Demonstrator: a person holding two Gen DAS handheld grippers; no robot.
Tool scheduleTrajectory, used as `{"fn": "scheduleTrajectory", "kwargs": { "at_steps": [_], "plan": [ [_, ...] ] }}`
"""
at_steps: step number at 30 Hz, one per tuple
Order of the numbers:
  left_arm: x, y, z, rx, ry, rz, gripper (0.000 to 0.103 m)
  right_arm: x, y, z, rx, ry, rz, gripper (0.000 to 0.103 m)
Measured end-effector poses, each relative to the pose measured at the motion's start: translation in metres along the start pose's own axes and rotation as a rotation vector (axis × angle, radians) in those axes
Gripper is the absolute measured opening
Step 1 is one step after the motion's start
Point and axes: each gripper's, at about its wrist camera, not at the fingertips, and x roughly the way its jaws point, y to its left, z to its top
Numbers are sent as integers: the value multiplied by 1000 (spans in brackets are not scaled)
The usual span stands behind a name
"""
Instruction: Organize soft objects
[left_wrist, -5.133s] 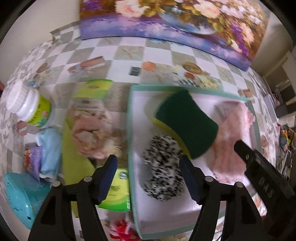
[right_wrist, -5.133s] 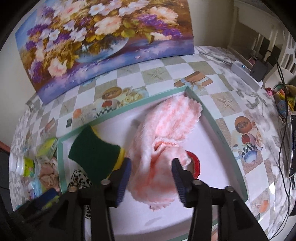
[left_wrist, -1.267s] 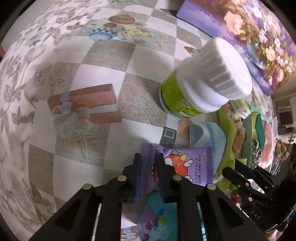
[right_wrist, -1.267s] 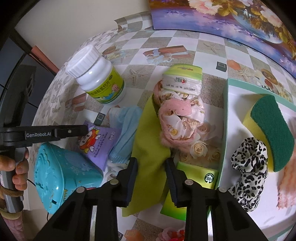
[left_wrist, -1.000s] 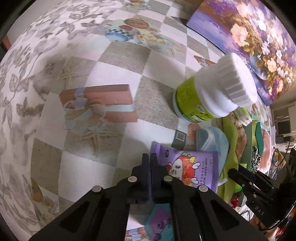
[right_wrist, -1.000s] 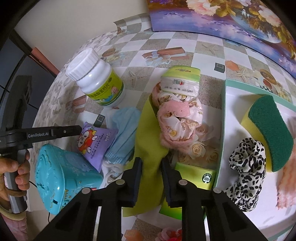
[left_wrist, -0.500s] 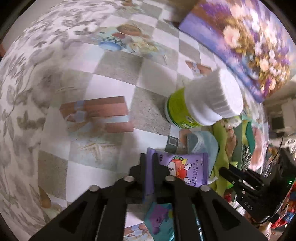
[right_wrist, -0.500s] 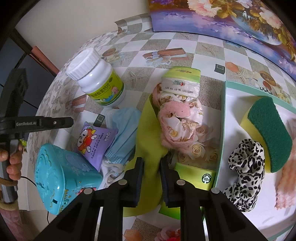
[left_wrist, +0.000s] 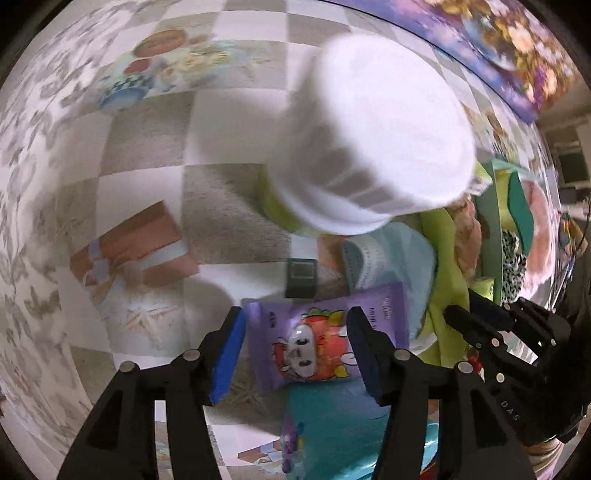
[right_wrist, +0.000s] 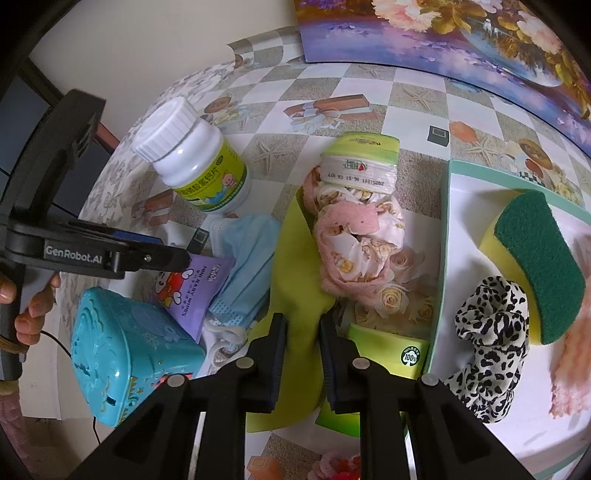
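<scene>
- The step in hand looked like fetching the purple wipes packet (left_wrist: 317, 339) to join the soft things already in the white tray (right_wrist: 476, 192).
- The left claw (left_wrist: 295, 345) pointed down over the packet with its jaws opening; the packet lay between the blue pads, and neither pad seemed to press on it.
- The packet lay flat on the tabletop (left_wrist: 147, 133), just in front of the white-capped bottle (left_wrist: 373, 147), touching the blue face mask (right_wrist: 247, 266) and partly under the teal plastic box (right_wrist: 122, 350).
- The right claw (right_wrist: 301, 328) hovered over the lime-green cloth (right_wrist: 295, 295), its jaws nearly closed with a narrow gap; the cloth showed in that gap, but I could not tell whether it was pinched.
- Next, in my judgement, the left claw needed to settle lower, close on the packet and slide it free of the box, taking care not to drag the mask along or knock the bottle.
- In the tray, well apart from the bottle, lay a green-and-yellow sponge (right_wrist: 535, 266), a spotted scrunchie (right_wrist: 487, 325) and the edge of a pink fluffy cloth (right_wrist: 572, 350).
- Between bottle and tray sat a floral pink bundle (right_wrist: 354, 243) against a green tissue pack (right_wrist: 362, 158).
- The tabletop wore a checked cloth with printed pictures; a flower painting (right_wrist: 461, 33) leaned on the pale wall behind the bottle.
</scene>
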Motion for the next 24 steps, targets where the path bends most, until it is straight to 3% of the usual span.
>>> {"fn": "scheduleTrajectory", "kwargs": {
  "at_steps": [3, 5, 10, 13, 16, 20, 24],
  "plan": [
    [7, -14, 5, 45, 23, 29, 59, 0, 0, 0, 0, 0, 1, 20],
    [11, -22, 8, 73, 27, 67, 66, 0, -1, 0, 1, 0, 3, 20],
    [24, -42, 21, 104, 52, 167, 73, 0, 0, 0, -2, 2, 1, 20],
    [21, -31, 21, 77, 47, 175, 73, 0, 0, 0, 0, 2, 2, 20],
    [16, -16, 18, 62, 29, 235, 73, 0, 0, 0, 0, 2, 2, 20],
    [13, 6, 18, 2, 13, 204, 73, 0, 0, 0, 0, 3, 1, 20],
    [9, 23, 11, -19, -6, 224, 73, 0, -1, 0, 3, 3, 2, 19]
  ]
}}
